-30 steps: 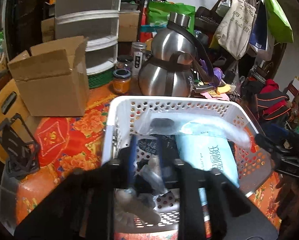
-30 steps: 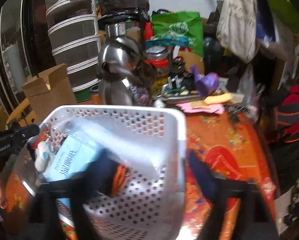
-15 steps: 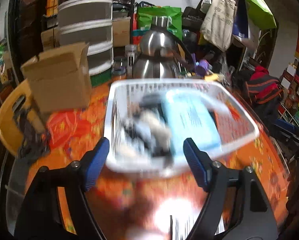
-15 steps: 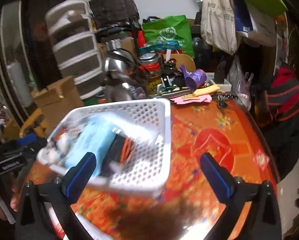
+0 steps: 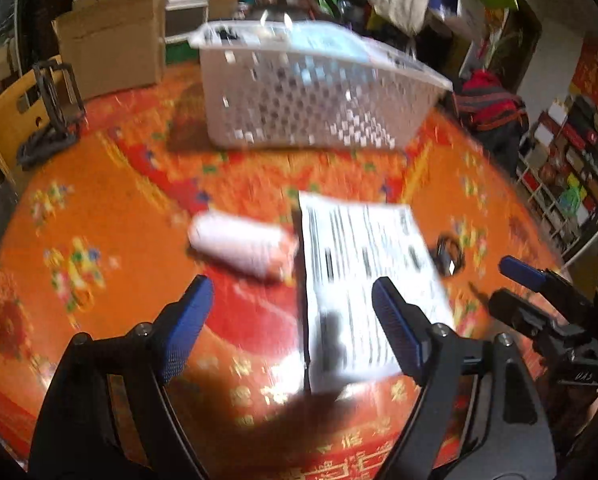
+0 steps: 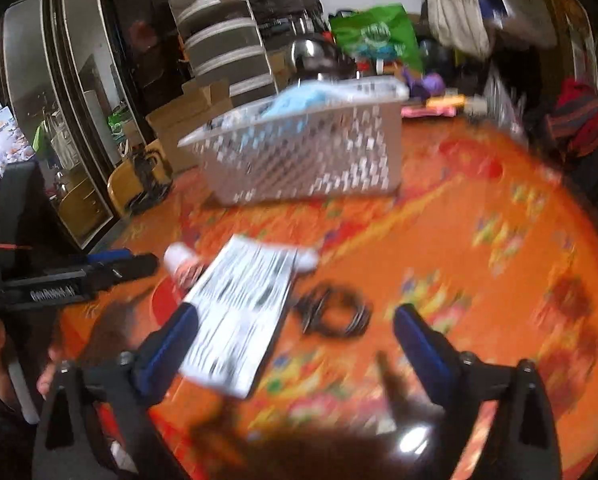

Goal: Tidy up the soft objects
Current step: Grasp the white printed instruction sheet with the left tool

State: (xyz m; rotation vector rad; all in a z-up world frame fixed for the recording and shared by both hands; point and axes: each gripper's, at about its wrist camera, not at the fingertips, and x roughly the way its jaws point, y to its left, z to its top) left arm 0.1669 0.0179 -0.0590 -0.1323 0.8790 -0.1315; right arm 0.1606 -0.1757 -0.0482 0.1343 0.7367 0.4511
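Perforated white plastic basket [image 5: 311,100] sitting on orange cloth [image 5: 99,208]; flat printed packet [image 5: 363,276] lying nearby; left gripper [image 5: 293,308] and right gripper [image 6: 295,332] gaping wide, gripping nothing.

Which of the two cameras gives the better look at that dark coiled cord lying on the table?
The right wrist view: the cord lies whole, in front of that gripper's open fingers, beside the printed packet. In the left wrist view the cord is only a small dark loop beyond the packet's far edge.

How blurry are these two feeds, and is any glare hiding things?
Left wrist: motion blur smears the basket, white roll and printed packet; print unreadable. Right wrist: same smear; small glare patch at the bottom edge of the tablecloth.
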